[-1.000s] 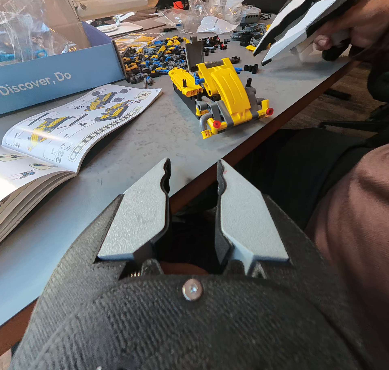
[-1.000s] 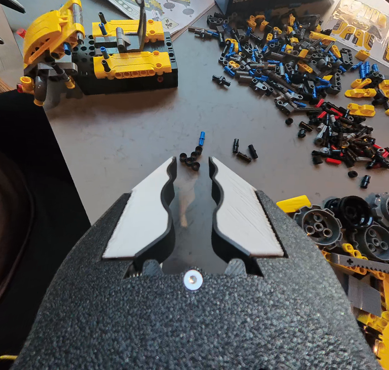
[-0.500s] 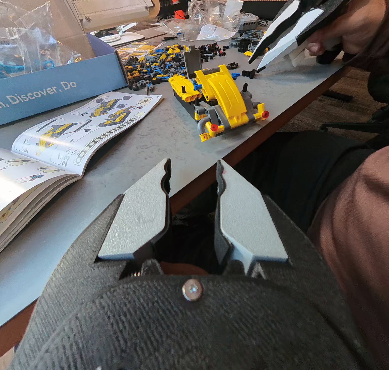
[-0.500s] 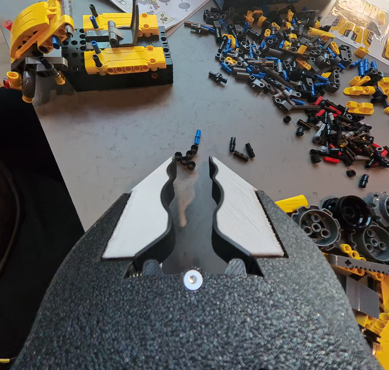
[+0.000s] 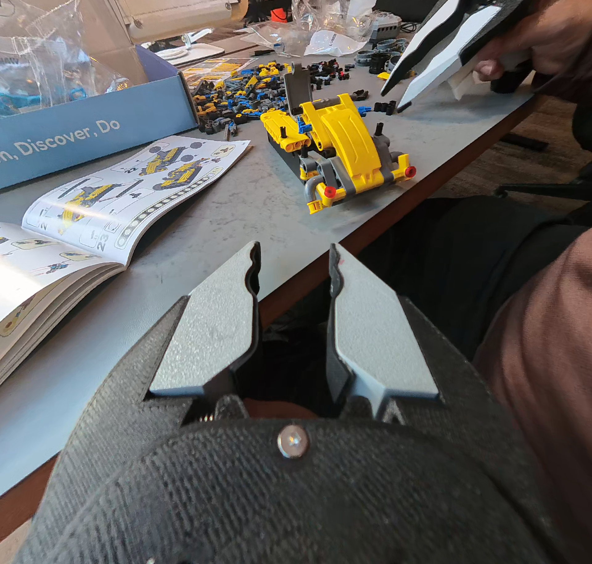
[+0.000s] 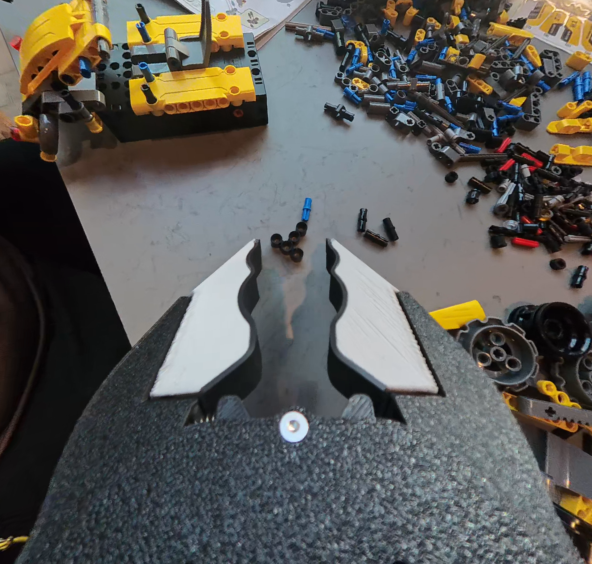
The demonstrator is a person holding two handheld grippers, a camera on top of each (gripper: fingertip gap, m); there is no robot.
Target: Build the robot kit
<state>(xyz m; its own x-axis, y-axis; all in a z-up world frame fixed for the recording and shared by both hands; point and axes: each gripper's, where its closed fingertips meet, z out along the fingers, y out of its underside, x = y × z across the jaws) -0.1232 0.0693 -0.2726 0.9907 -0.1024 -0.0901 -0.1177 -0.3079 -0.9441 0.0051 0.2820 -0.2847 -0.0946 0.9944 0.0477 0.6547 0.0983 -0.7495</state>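
A partly built yellow, black and grey brick vehicle [image 5: 339, 144] stands near the table's front edge; it also shows in the right wrist view [image 6: 179, 80]. My right gripper [image 6: 292, 244] is open and empty, low over the table. Its tips sit just behind a small black bent connector [image 6: 287, 243], with a blue pin [image 6: 306, 209] beyond and three black pins [image 6: 376, 228] to the right. In the left wrist view the right gripper [image 5: 392, 99] points down at the table beside the vehicle. My left gripper [image 5: 293, 250] is open and empty, over the table's front edge.
A pile of loose small parts [image 6: 448, 67] lies right of the vehicle. Grey and black wheels [image 6: 499, 353] lie at the right. An open instruction booklet [image 5: 112, 196] and a blue box [image 5: 89, 132] are on the left. A person's lap is below the table edge [image 5: 368, 231]. Across from one pair of fingers to the other is roughly 25 cm.
The right gripper has come down a little toward the table near the small black pieces. The left gripper has barely moved. Both stay open.
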